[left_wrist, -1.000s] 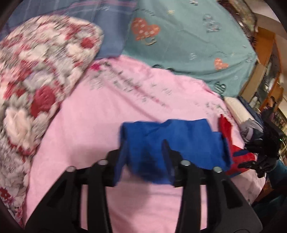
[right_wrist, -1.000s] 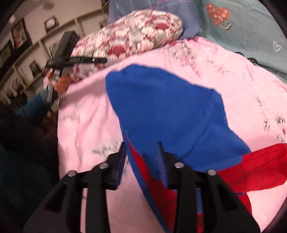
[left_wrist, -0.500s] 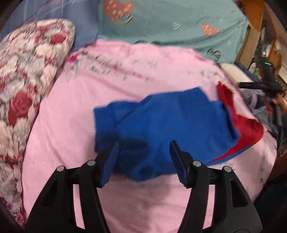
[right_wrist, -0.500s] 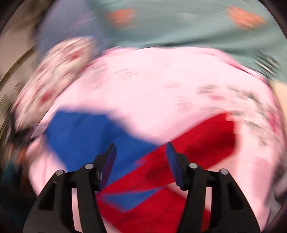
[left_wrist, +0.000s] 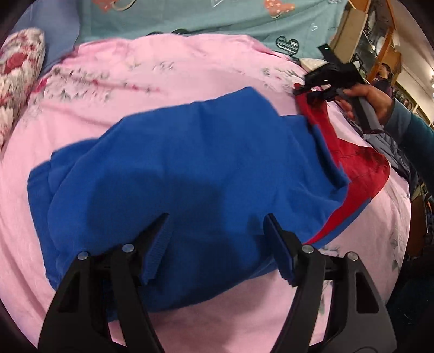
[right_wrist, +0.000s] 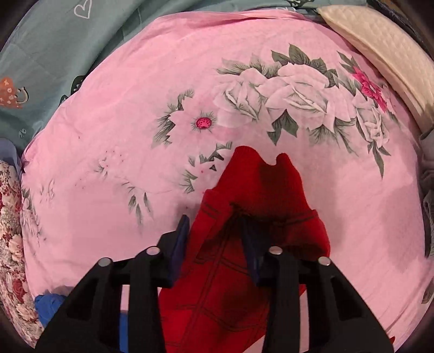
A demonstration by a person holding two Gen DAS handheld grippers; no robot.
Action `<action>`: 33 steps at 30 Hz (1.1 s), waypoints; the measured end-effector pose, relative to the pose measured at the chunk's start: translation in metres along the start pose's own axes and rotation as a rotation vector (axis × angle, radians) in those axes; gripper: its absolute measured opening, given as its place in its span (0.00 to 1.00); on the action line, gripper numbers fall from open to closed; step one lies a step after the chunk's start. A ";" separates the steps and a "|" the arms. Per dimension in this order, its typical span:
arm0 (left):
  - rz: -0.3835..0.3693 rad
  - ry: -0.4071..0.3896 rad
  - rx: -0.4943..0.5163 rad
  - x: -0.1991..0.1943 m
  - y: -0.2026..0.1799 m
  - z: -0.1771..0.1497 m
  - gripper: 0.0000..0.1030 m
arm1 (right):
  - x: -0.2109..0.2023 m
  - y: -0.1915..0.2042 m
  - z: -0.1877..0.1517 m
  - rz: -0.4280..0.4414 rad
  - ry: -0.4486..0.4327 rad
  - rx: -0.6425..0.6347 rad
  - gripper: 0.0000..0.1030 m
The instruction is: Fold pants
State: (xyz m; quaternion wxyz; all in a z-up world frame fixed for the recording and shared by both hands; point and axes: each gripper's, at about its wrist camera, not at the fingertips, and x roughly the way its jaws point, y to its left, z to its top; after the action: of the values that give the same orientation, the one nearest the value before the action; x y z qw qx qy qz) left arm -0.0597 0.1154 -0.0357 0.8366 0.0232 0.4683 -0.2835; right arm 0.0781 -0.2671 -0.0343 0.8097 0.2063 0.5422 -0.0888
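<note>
While the pants (left_wrist: 190,168) lie spread across the pink floral sheet (left_wrist: 162,78), the left gripper (left_wrist: 217,230) hangs just above their blue part with its jaws set wide and nothing between them. The blue fabric bunches into soft folds toward the side of the sheet nearest the rose-patterned pillow (left_wrist: 19,68), and a red part of the pants shows at the opposite edge, farthest from that pillow. There the right gripper (left_wrist: 317,87) meets the tip of the red fabric, carried by the person's right hand (left_wrist: 366,97) in a teal sleeve. In the right wrist view the right gripper (right_wrist: 214,239) has its jaws parted to a middling width, and a raised ridge of red cloth with dark web lines (right_wrist: 257,206) runs up between them; whether the blue pads (right_wrist: 180,244) press on it cannot be told. Beyond the red tip the sheet's printed white roses (right_wrist: 293,92) lie bare. A teal blanket with heart prints (left_wrist: 203,19) borders the far side of the sheet, and a cream quilted cushion (right_wrist: 379,49) sits at the sheet's corner nearest the red end.
</note>
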 end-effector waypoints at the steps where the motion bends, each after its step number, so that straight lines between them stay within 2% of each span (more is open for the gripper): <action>1: -0.009 0.000 -0.012 -0.002 0.006 -0.002 0.69 | -0.003 -0.004 -0.002 0.027 0.001 -0.016 0.11; 2: -0.020 -0.002 -0.021 -0.005 0.012 -0.004 0.69 | -0.008 -0.011 -0.007 0.055 -0.004 -0.018 0.03; 4: -0.042 -0.007 -0.038 -0.011 0.020 -0.009 0.67 | -0.032 -0.032 -0.014 0.127 -0.057 -0.020 0.03; 8: -0.065 -0.009 -0.055 -0.021 0.029 -0.014 0.66 | -0.096 -0.081 -0.037 0.364 -0.164 0.062 0.03; 11: -0.061 -0.003 -0.055 -0.026 0.030 -0.014 0.66 | -0.140 -0.115 -0.057 0.495 -0.256 0.126 0.03; 13: -0.055 0.000 -0.063 -0.029 0.033 -0.014 0.66 | -0.165 -0.142 -0.077 0.553 -0.299 0.167 0.03; 16: -0.080 0.011 -0.098 -0.033 0.041 -0.014 0.66 | -0.176 -0.182 -0.117 0.583 -0.327 0.247 0.03; 18: -0.088 0.020 -0.115 -0.034 0.046 -0.013 0.66 | -0.161 -0.211 -0.149 0.603 -0.294 0.332 0.03; 20: -0.079 0.034 -0.114 -0.033 0.045 -0.011 0.66 | -0.142 -0.228 -0.173 0.567 -0.264 0.381 0.03; 21: -0.073 0.040 -0.114 -0.032 0.044 -0.010 0.66 | -0.133 -0.233 -0.180 0.579 -0.239 0.414 0.03; 24: -0.051 0.056 -0.110 -0.032 0.041 -0.006 0.66 | -0.124 -0.241 -0.191 0.612 -0.233 0.453 0.03; 27: -0.030 0.060 -0.112 -0.035 0.042 -0.007 0.66 | -0.144 -0.240 -0.195 0.668 -0.269 0.431 0.03; 28: -0.023 0.059 -0.115 -0.036 0.043 -0.008 0.66 | -0.147 -0.238 -0.197 0.667 -0.269 0.418 0.03; 30: -0.022 0.058 -0.131 -0.037 0.048 -0.011 0.66 | -0.142 -0.239 -0.207 0.629 -0.213 0.419 0.03; 31: -0.025 0.059 -0.139 -0.037 0.050 -0.012 0.66 | -0.136 -0.241 -0.213 0.593 -0.167 0.418 0.09; 33: -0.026 0.062 -0.149 -0.038 0.053 -0.014 0.66 | -0.129 -0.249 -0.226 0.581 -0.077 0.454 0.27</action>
State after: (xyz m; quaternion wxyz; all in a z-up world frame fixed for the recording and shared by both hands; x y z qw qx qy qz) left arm -0.0596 0.1816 -0.0257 0.8173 -0.0367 0.5139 -0.2580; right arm -0.2547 -0.4041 -0.0495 0.7546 0.5225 0.3964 0.0191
